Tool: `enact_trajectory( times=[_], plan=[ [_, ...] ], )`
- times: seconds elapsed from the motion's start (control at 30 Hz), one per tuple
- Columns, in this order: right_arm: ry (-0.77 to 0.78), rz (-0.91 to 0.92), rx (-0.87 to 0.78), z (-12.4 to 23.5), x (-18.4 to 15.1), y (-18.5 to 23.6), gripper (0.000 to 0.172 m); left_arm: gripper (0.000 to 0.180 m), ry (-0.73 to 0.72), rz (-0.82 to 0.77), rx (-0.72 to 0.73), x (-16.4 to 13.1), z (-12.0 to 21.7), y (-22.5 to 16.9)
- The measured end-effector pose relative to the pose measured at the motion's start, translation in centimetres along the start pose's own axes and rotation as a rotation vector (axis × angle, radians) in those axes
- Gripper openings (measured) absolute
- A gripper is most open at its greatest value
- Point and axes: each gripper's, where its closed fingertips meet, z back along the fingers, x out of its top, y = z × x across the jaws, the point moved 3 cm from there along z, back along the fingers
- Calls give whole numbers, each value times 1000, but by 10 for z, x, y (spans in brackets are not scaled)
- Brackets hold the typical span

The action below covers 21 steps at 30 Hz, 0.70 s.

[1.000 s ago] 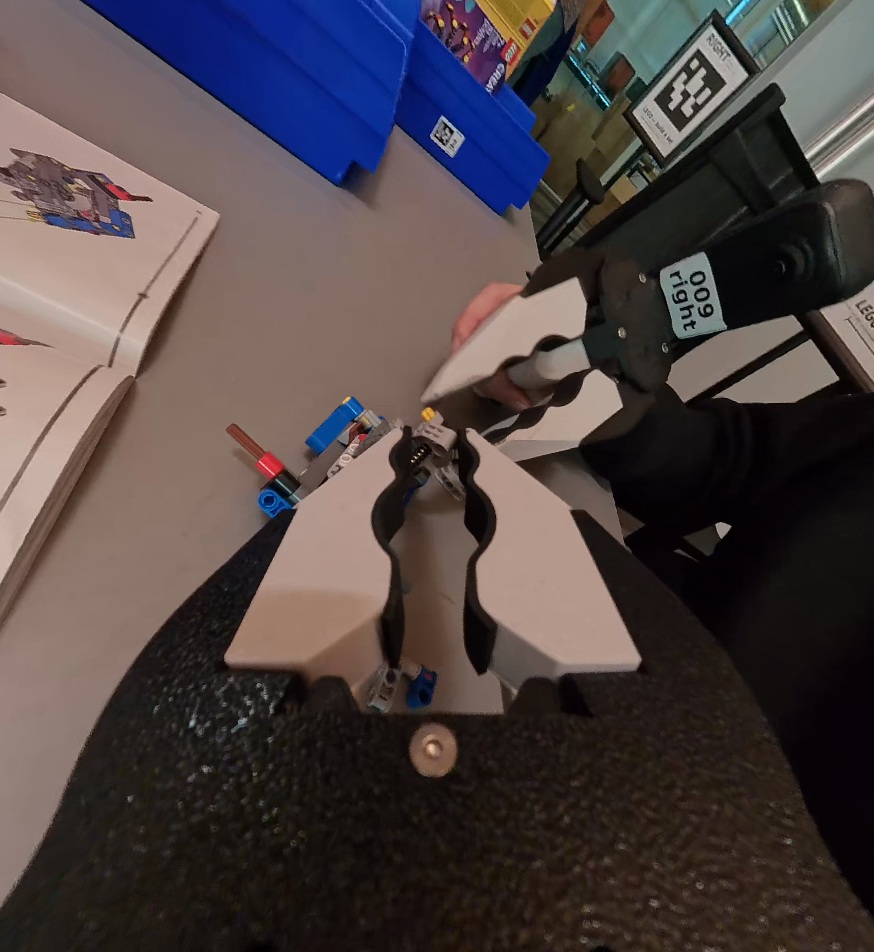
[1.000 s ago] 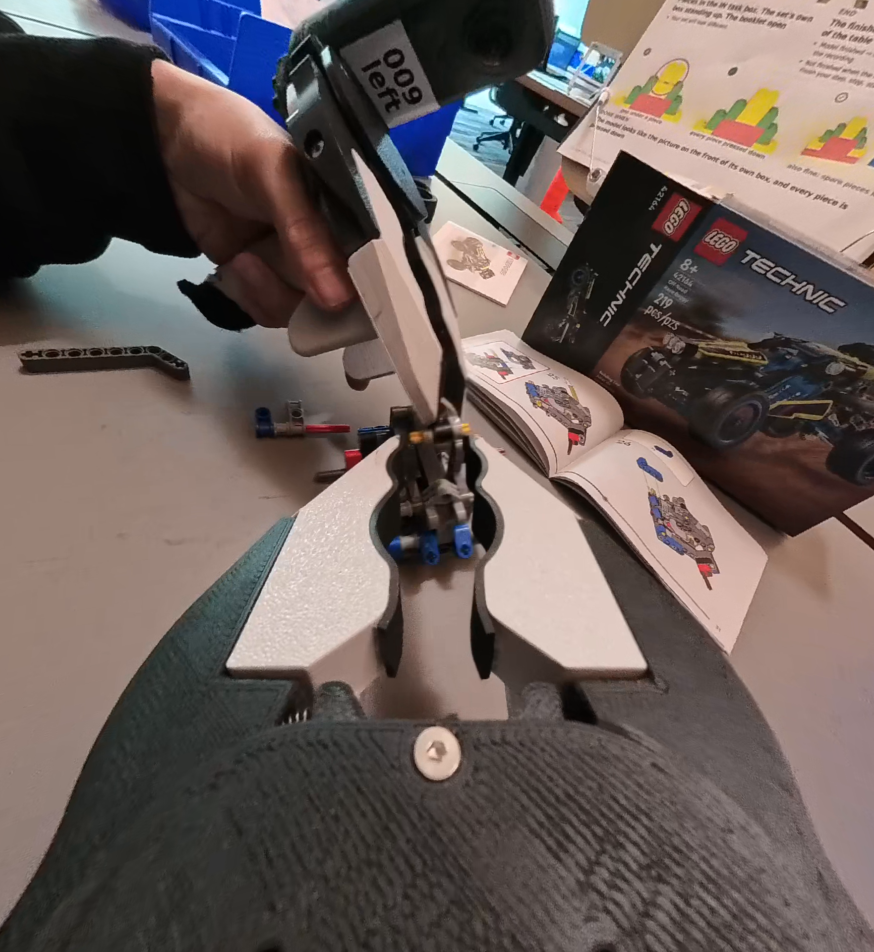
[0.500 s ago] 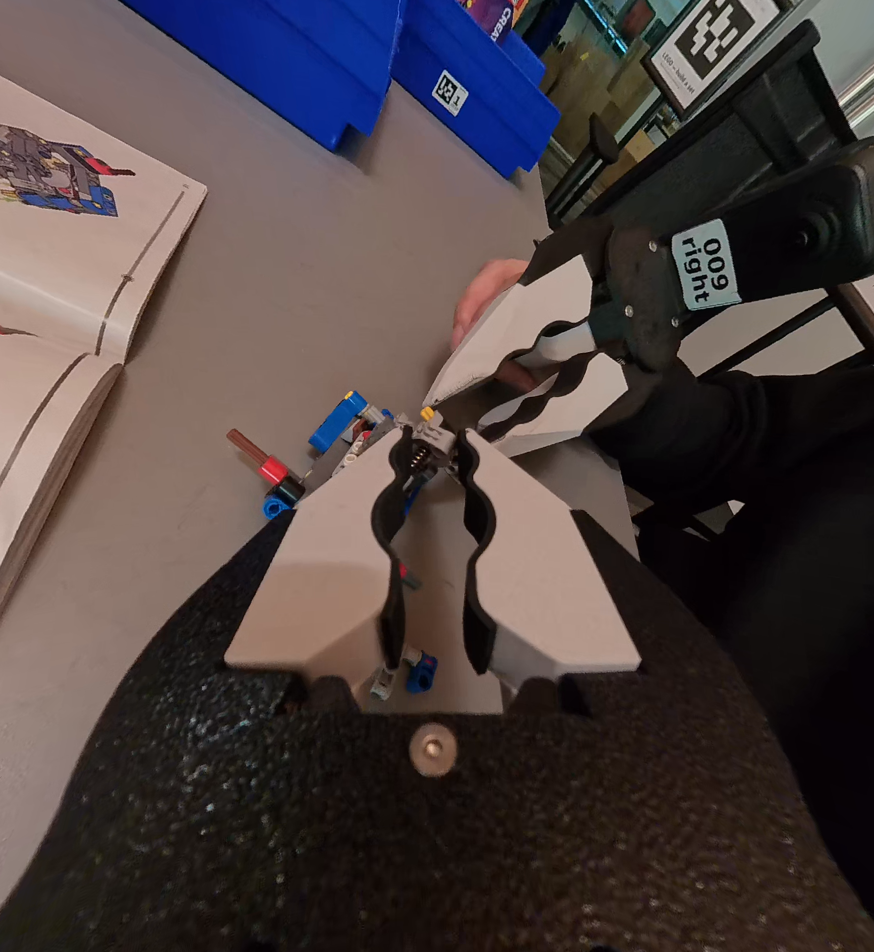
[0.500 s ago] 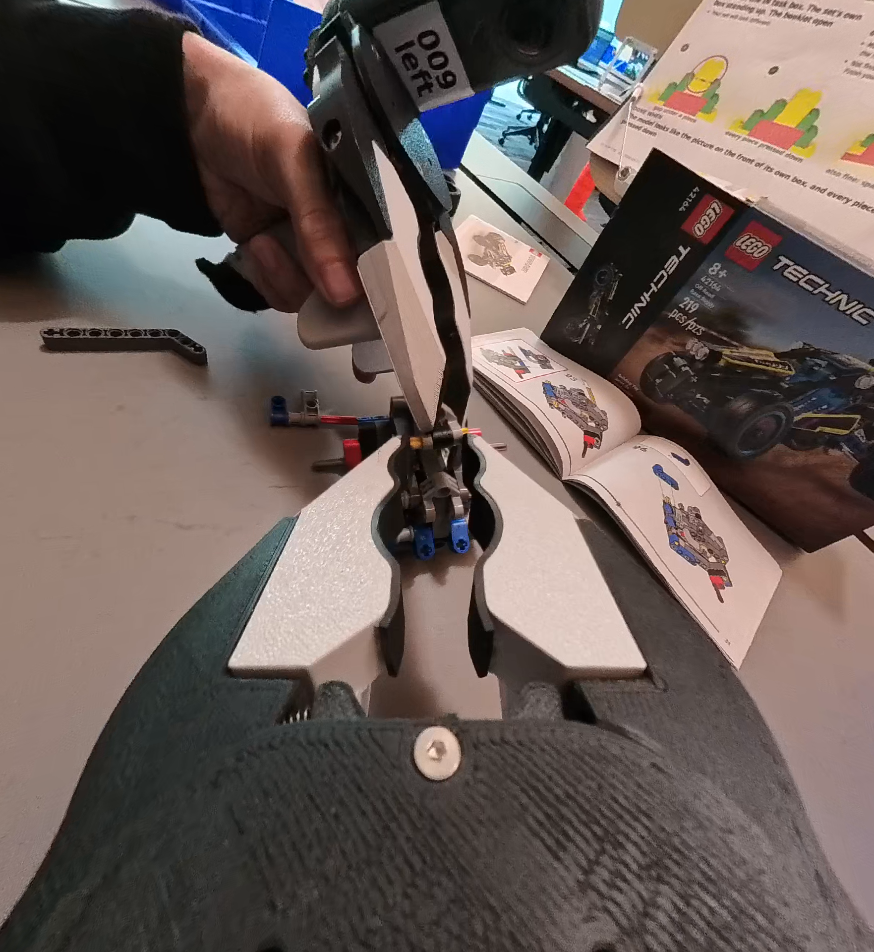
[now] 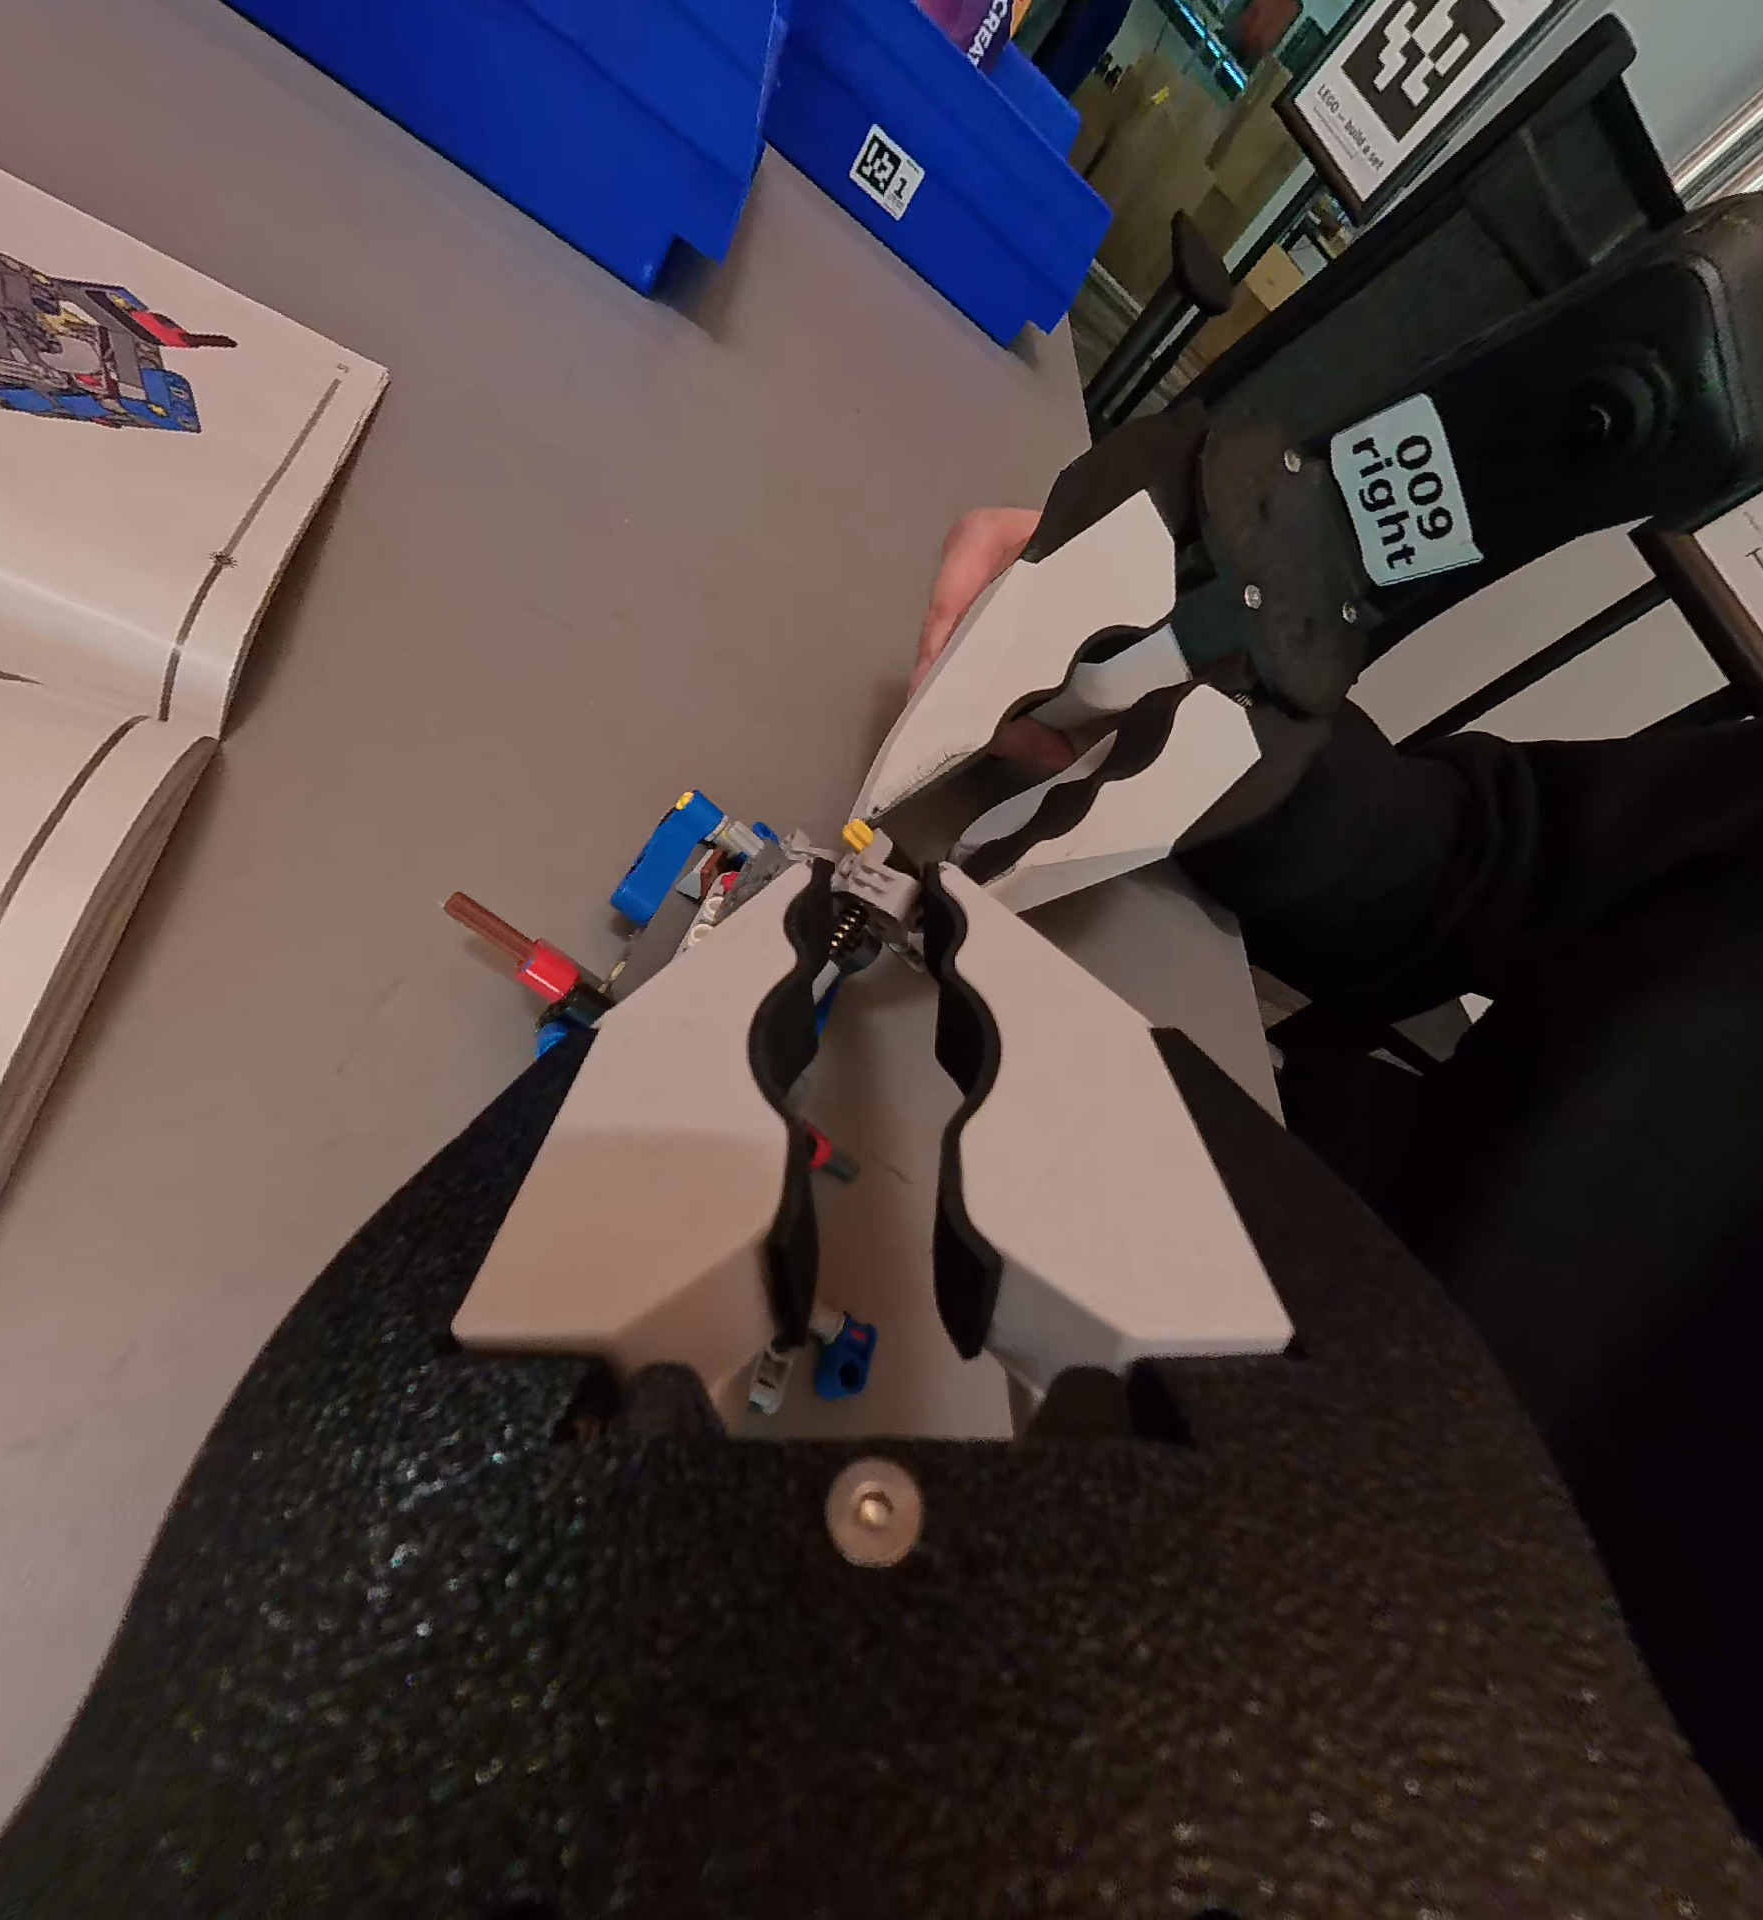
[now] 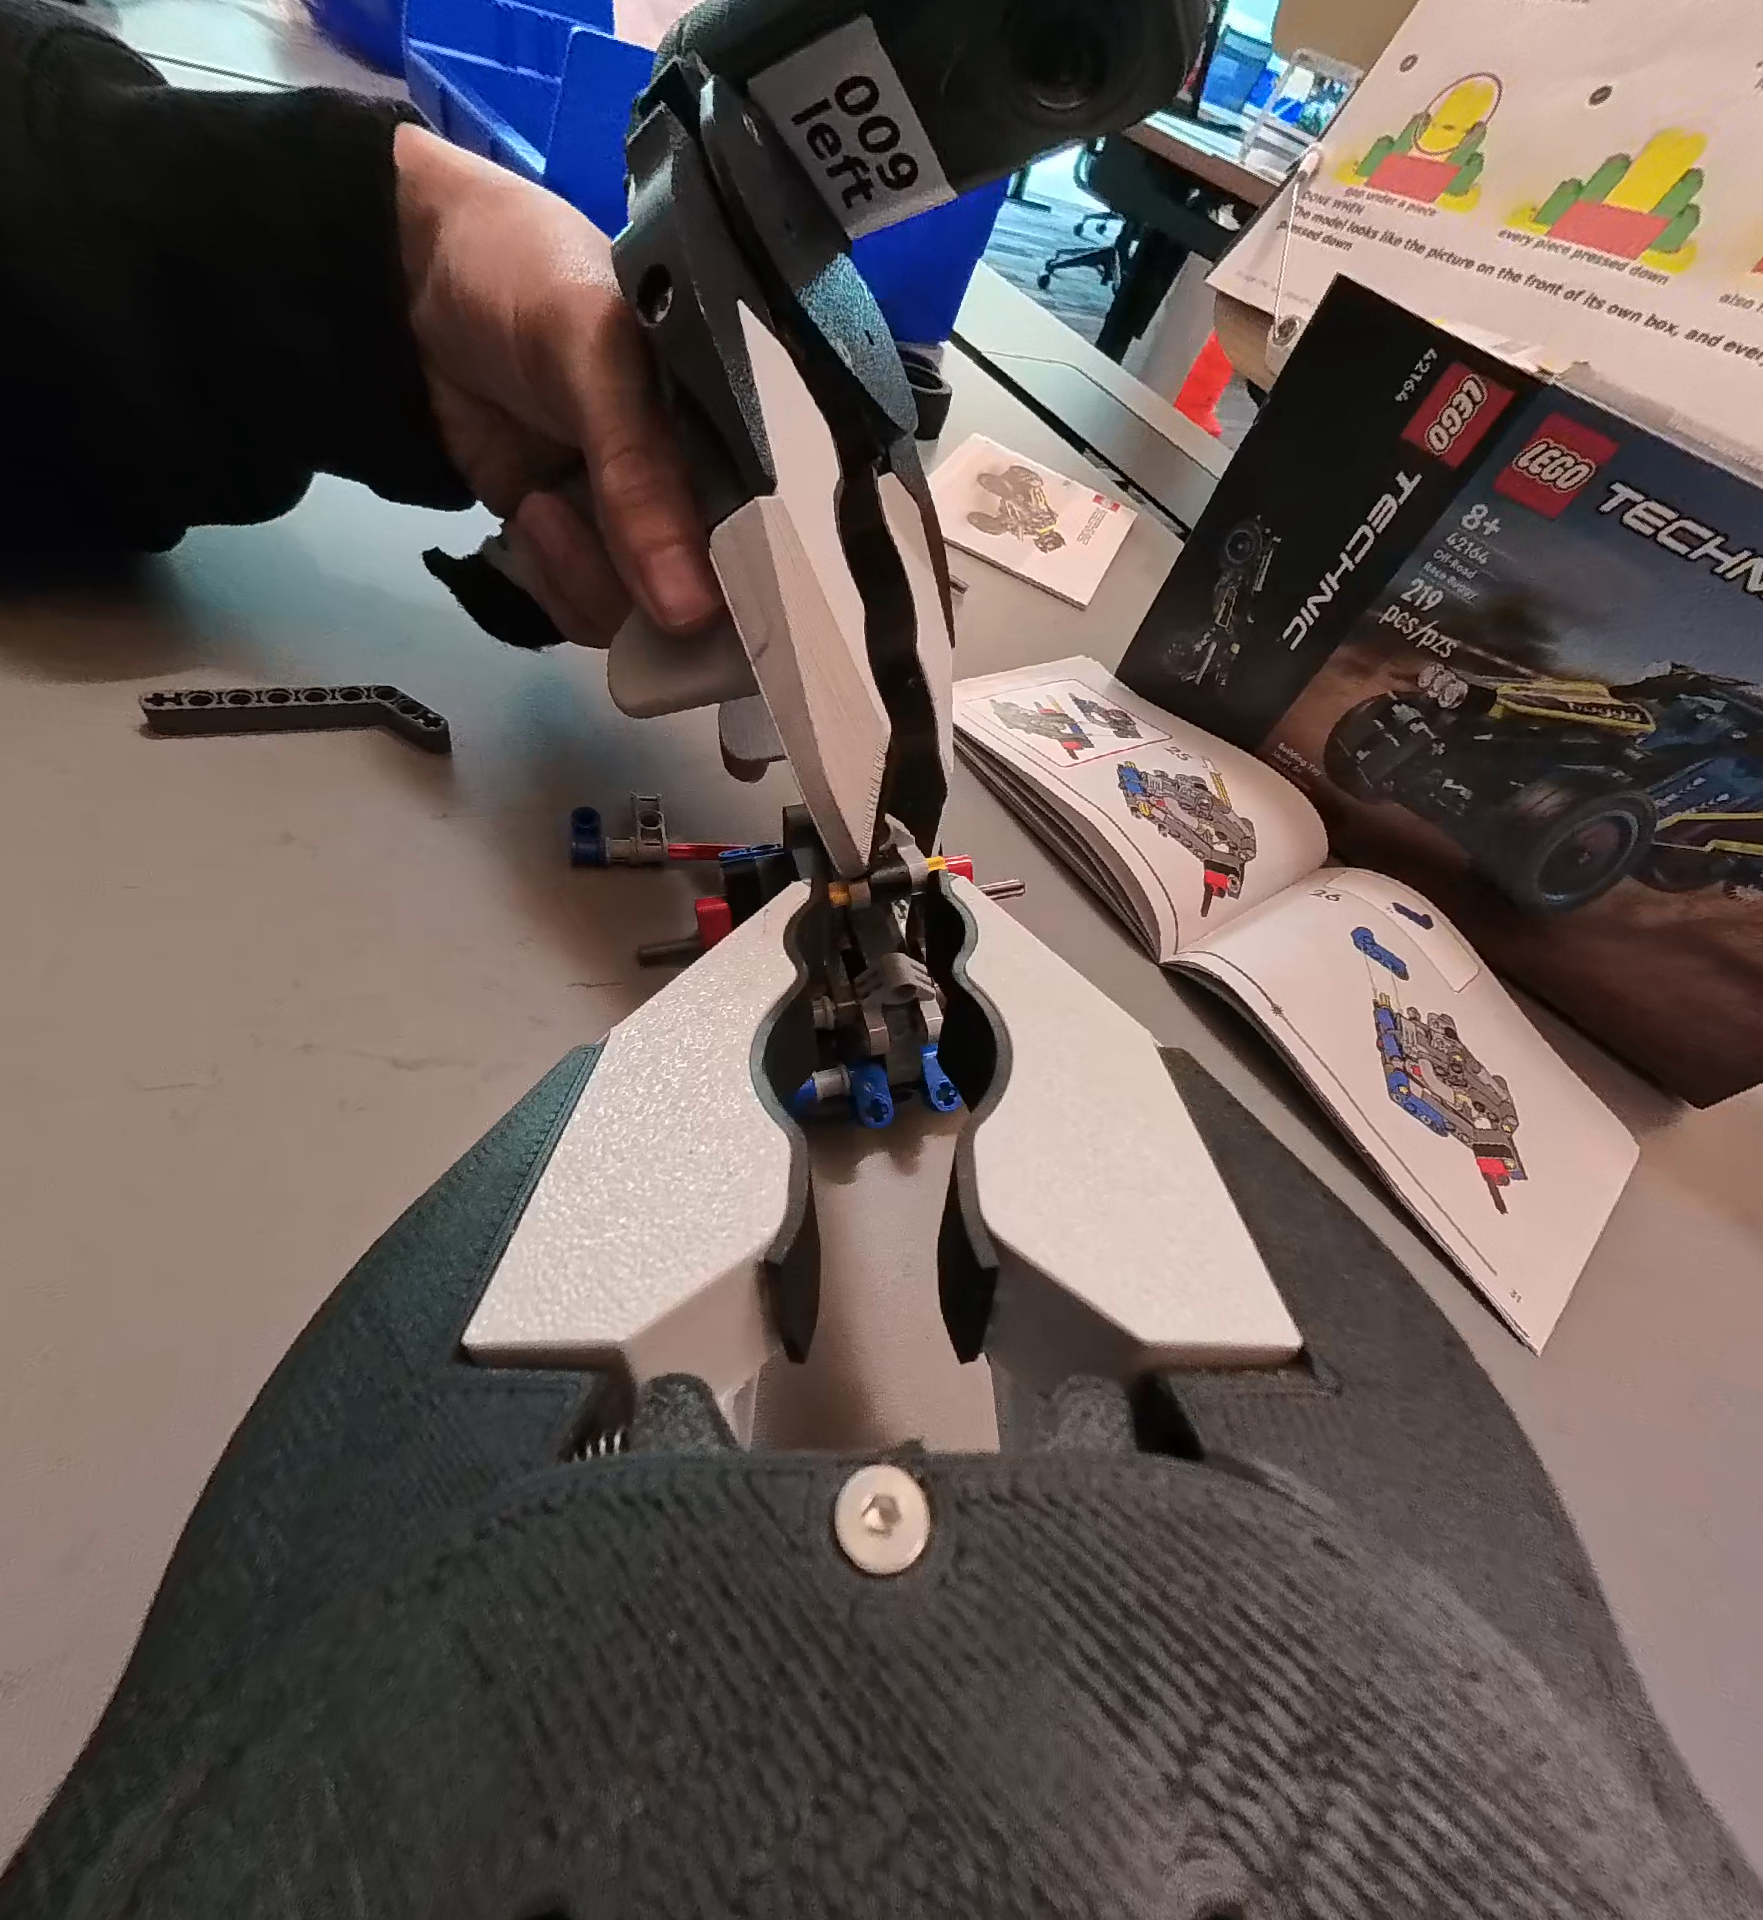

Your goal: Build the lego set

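Grey table, both jaws clenched on grey brick assembly (long axis upright), instruction booklet beside.

Even indoor light, soft shadows on the table, strong wide-angle edge bending, blurred background

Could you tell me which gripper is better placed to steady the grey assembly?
Probably the right gripper: its pads grip the grey assembly along its body, while the left gripper pinches only its top end.
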Motion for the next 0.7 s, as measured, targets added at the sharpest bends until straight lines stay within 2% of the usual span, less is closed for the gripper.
enact_trajectory(
  times=[0.7],
  plan=[
    [-12,2,-23,0,2,-2,13,15,-17,31,-15,2,0,0]
  ],
)
